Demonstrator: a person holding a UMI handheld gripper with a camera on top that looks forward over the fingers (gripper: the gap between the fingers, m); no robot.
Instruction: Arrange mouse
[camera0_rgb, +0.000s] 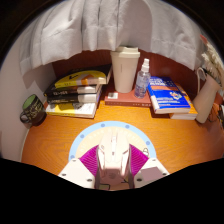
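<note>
Between the two fingers of the gripper (113, 166), at the near edge of a round pale blue mouse pad (112, 138), sat the mouse (113, 159), white, narrow, its nose pointing away from the tool. Purple pads (91, 160) flanked it on both sides, close against its flanks; whether they actually pressed on it could not be told, the mouse resting on the pad all the same.

Items recorded relative to the mouse pad, all on a brown wooden desk (50, 140):

Beyond it, toward the back: one tall white container (125, 70), upright, standing near a flat reddish book (128, 99).

Beyond and just right of the container: one small clear spray bottle (143, 78), upright.

Beyond and to the right: one blue-and-white box (172, 98), lying flat.

Beyond and to the left: one stack of books (76, 93), topmost cover yellow and black.

Far left: one dark round tin (33, 109), near the stack.

Behind everything: white draped fabric (90, 30) hanging above the desk's rear edge.
</note>
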